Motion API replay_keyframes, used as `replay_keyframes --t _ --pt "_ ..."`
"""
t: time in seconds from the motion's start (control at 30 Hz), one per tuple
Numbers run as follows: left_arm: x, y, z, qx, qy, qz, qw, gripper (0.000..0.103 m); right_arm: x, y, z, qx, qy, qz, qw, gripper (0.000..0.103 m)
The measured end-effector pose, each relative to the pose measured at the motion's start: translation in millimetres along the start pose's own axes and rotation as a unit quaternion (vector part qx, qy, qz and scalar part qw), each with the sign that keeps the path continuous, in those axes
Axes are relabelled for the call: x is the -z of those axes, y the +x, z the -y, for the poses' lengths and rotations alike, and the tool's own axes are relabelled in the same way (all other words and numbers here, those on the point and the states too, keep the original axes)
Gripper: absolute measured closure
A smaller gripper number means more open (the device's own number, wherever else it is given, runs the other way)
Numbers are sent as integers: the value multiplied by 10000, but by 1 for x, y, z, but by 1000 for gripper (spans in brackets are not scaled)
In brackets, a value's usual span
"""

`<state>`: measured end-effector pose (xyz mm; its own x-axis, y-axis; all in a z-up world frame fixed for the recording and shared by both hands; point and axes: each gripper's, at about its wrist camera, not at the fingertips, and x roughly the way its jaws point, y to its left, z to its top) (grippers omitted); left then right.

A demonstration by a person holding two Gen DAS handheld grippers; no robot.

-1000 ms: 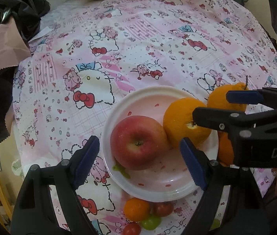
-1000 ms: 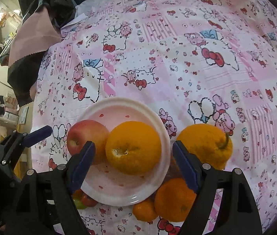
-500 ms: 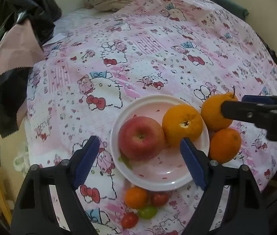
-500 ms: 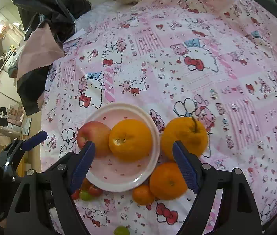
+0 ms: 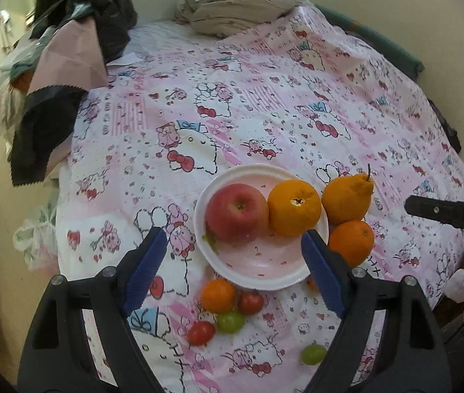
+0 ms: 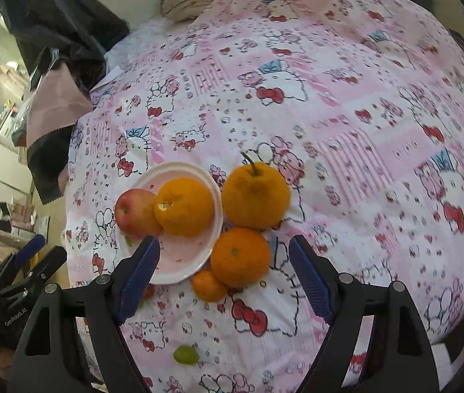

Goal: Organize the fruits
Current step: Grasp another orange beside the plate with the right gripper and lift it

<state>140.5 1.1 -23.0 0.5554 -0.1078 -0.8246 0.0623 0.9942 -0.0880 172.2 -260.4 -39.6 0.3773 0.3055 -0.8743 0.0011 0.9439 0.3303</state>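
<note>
We see a shallow, round white plate (image 5: 297, 281) on the pink cartoon-print cloth (image 5: 264, 104), holding a smooth red apple (image 5: 237, 213) touching a dimpled orange (image 5: 294, 208). Just beside its rim lie a knobby stemmed citrus (image 6: 255, 191), a rounder orange (image 6: 241, 257), a small mandarin (image 5: 218, 295) and glossy cherry tomatoes (image 5: 250, 302). Our left gripper (image 5: 232, 271) and right gripper (image 6: 223, 275) both hover with blue ridged pads spread wide, gripping nothing.

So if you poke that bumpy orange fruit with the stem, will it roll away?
Probably only a little. The stemmed fruit looks lumpy with a raised neck, so it would likely wobble more than roll. It rests against the round orange and by the plate, which may block it. The soft cloth should slow it too.
</note>
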Motion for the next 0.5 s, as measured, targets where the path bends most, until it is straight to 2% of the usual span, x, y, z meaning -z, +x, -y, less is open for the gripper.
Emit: replay_keyframes --t 0.27,0.5 --pt "20 -16 -7 -6 -373 77 9993 21 33 -13 18 -72 256 -8 9996 19" --pt "35 -17 -6 -109 -470 -25 9988 21 39 -9 29 -140 570 -62 9983 19"
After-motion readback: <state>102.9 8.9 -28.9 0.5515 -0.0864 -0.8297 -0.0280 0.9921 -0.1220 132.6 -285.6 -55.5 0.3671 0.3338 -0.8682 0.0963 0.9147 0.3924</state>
